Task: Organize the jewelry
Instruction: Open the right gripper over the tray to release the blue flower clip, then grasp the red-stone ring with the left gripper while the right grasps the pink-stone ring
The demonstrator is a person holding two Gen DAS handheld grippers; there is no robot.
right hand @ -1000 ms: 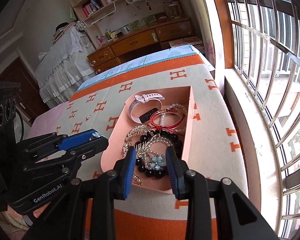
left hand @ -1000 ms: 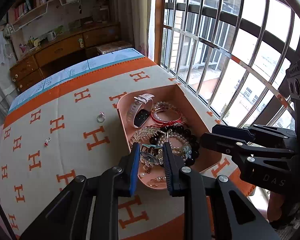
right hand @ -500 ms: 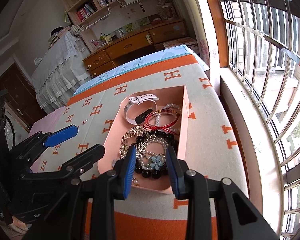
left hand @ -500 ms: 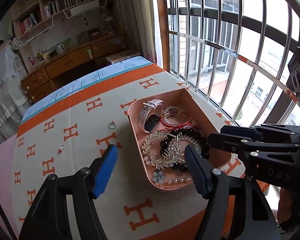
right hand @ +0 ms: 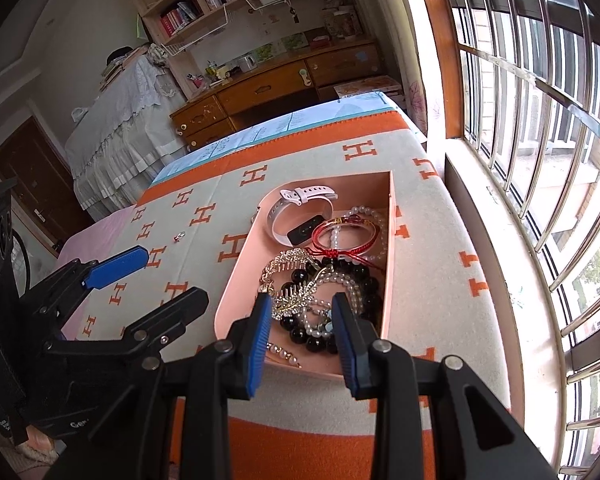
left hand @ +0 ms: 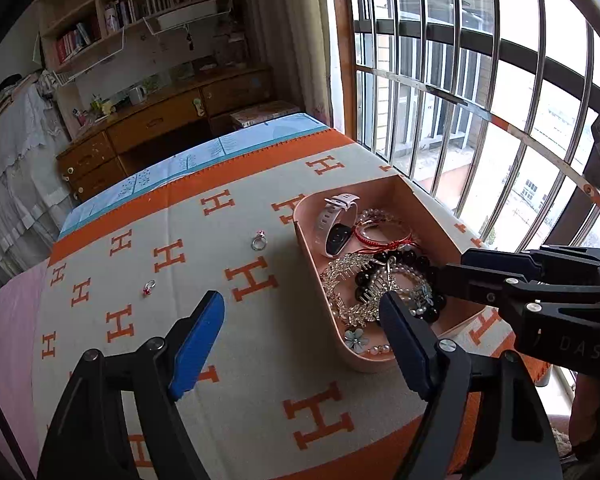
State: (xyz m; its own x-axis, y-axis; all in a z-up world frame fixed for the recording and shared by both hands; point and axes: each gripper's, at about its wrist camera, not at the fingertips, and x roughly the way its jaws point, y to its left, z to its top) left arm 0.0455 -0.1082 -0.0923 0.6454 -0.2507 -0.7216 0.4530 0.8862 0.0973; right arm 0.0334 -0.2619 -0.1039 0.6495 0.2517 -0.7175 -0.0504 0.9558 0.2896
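A pink tray (left hand: 309, 264) on the H-patterned blanket holds a white watch (left hand: 335, 225), a red bangle (left hand: 384, 236), black beads (left hand: 400, 258), a gold comb (left hand: 346, 280) and a small flower piece (left hand: 354, 338) at its near end. Two rings lie loose on the blanket: a silver ring (left hand: 259, 242) and a red-stone ring (left hand: 149, 286). My left gripper (left hand: 300, 306) hovers over the tray's left rim, jaws opening, nothing between them. Low over the beads, my right gripper (right hand: 301, 304) stands partly open, gripping nothing.
The blanket (left hand: 220, 360) covers a table beside a barred window (left hand: 480, 100) on the right. A wooden desk (left hand: 160, 120) and bookshelves stand beyond the far edge. A white-draped piece of furniture (right hand: 116, 120) is at the far left.
My left gripper went from shut on a small jewelry piece over the tray to wide open; a flower piece now lies in the tray's near end. The right gripper held still.
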